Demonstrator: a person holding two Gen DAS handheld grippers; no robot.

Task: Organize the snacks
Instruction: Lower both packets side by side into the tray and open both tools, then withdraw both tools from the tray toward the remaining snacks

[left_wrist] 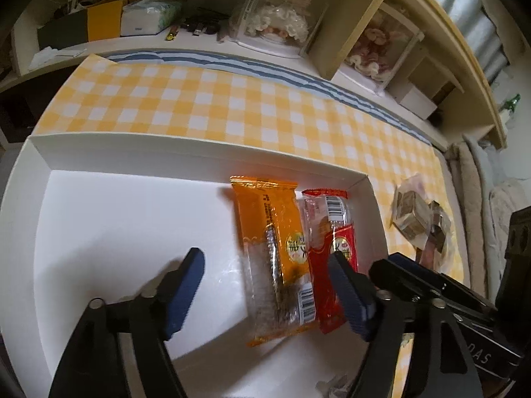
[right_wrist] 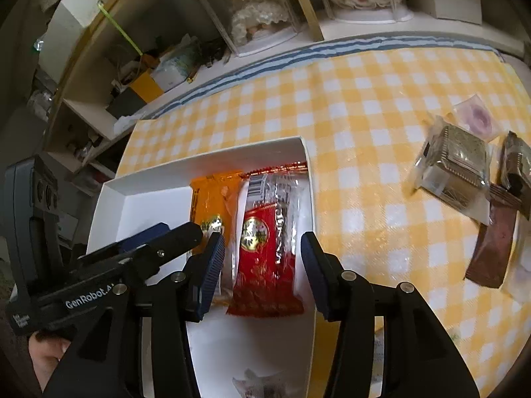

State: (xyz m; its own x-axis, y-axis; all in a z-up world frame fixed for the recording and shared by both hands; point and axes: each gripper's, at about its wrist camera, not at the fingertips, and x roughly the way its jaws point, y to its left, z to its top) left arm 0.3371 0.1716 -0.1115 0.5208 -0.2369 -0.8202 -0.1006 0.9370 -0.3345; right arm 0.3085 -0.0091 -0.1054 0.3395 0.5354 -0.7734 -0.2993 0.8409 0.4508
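Note:
A white box (left_wrist: 132, 152) (right_wrist: 109, 199) lies on the yellow checked cloth. In its right end an orange snack packet (left_wrist: 275, 248) (right_wrist: 212, 199) and a red snack packet (left_wrist: 332, 242) (right_wrist: 265, 238) lie side by side. My left gripper (left_wrist: 265, 292) is open above the orange packet, fingers either side of it. My right gripper (right_wrist: 262, 265) is open over the red packet, jaws astride it; it shows at the right of the left wrist view (left_wrist: 431, 285). Neither grips anything.
Loose wrapped snacks lie on the cloth right of the box: a square cake pack (right_wrist: 454, 165) (left_wrist: 411, 215), a brown bar (right_wrist: 491, 252), a pink-centred pack (right_wrist: 474, 119). Shelves with doll cases (left_wrist: 282, 10) and clutter stand behind the table. Another wrapper (right_wrist: 259, 384) lies at the box's near end.

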